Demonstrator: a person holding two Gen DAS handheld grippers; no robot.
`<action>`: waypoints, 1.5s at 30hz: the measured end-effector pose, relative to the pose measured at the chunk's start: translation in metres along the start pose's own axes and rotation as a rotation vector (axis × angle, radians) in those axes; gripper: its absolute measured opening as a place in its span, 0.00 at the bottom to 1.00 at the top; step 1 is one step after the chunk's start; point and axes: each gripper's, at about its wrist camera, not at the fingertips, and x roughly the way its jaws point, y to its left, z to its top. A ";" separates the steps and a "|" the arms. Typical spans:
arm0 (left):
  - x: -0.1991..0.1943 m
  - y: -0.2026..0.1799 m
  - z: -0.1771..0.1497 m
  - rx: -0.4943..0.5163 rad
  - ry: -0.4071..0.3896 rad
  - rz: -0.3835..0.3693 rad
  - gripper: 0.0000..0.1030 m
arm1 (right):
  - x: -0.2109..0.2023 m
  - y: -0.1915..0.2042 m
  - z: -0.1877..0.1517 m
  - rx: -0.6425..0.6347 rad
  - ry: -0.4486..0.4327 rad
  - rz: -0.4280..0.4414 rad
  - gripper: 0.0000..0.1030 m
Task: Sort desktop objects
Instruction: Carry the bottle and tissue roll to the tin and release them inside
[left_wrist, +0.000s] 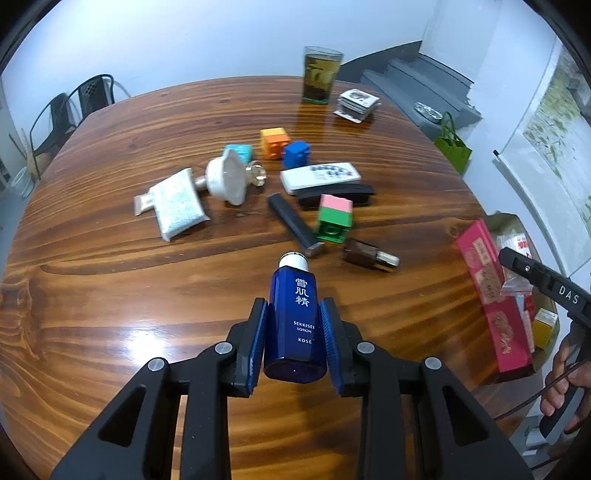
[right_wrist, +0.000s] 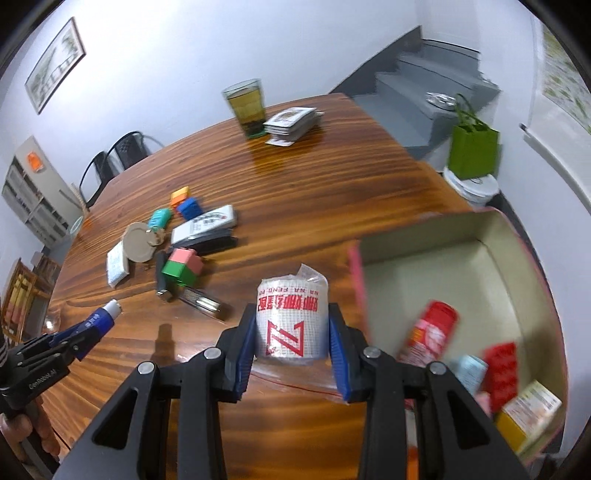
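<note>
My left gripper (left_wrist: 295, 306) is shut on a dark blue lotion bottle (left_wrist: 295, 321) with a white cap, held above the wooden table (left_wrist: 110, 288). In the right wrist view that same lotion bottle (right_wrist: 99, 319) shows at the far left. My right gripper (right_wrist: 291, 314) is shut on a white roll with red print in a clear bag (right_wrist: 291, 321), just left of an open pink box (right_wrist: 436, 266). Seen from the left wrist, the pink box (left_wrist: 491, 295) stands at the table's right edge, with the right gripper's black body (left_wrist: 543, 280) over it.
Mid-table lie a pink-green block (left_wrist: 334, 218), orange (left_wrist: 274, 142) and blue (left_wrist: 296, 153) blocks, a white remote (left_wrist: 319, 176), a black case (left_wrist: 334, 195), a packet (left_wrist: 177, 206) and a white round jar (left_wrist: 225, 181). A glass of tea (left_wrist: 320, 74) and cards (left_wrist: 357, 104) stand far back. The box holds a red can (right_wrist: 428, 332) and cartons.
</note>
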 end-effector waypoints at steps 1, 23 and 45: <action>-0.001 -0.005 -0.001 0.006 -0.002 -0.005 0.31 | -0.003 -0.006 -0.003 0.010 -0.001 -0.005 0.38; -0.008 -0.131 -0.009 0.126 -0.021 -0.087 0.31 | -0.051 -0.125 -0.051 0.130 0.020 -0.073 0.60; 0.009 -0.243 -0.002 0.309 -0.001 -0.219 0.31 | -0.087 -0.161 -0.065 0.140 -0.063 -0.128 0.70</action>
